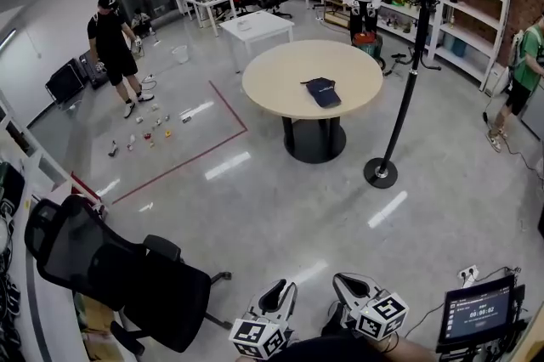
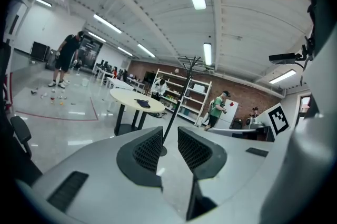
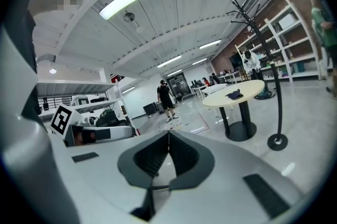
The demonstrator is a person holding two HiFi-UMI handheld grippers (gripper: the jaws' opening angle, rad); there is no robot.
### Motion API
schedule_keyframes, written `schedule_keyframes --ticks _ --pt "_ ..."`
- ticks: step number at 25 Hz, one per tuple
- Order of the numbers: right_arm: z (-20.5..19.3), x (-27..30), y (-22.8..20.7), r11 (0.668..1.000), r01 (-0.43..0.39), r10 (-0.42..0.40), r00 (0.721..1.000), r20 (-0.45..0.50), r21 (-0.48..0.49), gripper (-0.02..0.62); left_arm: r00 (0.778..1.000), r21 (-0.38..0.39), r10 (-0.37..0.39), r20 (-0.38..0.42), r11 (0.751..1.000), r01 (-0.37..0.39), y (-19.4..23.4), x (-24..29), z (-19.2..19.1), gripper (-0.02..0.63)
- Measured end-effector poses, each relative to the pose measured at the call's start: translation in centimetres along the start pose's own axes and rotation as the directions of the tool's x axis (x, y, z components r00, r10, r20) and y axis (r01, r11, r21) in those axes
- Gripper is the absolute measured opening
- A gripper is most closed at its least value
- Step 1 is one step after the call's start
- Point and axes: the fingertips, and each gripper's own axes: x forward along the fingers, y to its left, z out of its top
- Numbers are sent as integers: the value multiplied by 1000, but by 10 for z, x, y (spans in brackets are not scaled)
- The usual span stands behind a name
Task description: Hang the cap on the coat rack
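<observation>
Left gripper view: left fingers (image 2: pixel 147 150) closed, empty; right fingers (image 3: pixel 156 156) closed, empty too.

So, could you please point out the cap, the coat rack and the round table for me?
cap (image 1: pixel 322 91), head view, on its dark crown.
coat rack (image 1: pixel 402 110), head view, on its pole.
table (image 1: pixel 280 80), head view, on bare tabletop.

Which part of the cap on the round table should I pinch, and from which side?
Pinch the cap by its near edge, which looks like the brim, though it's too small to be sure. It lies flat, right of centre on the round table, so come in low from the table's near side.
</observation>
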Motion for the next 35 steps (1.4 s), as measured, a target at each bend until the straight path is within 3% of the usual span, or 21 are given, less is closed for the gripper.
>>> schedule_keyframes --ticks 14,23,28,35 --pt "60 18 -96 998 -56 57 998 5 -24 4 996 7 73 54 997 -74 -19 92 35 95" --pt "67 21 -142 999 -43 43 999 -4 22 4 996 6 88 30 996 -89 -25 132 38 95" --pt "75 38 -174 999 -37 38 999 -18 26 5 997 -3 80 8 997 -80 -18 174 42 95" --pt "96 70 -208 998 54 -54 998 7 21 5 1000 6 -2 10 1000 2 9 224 64 95"
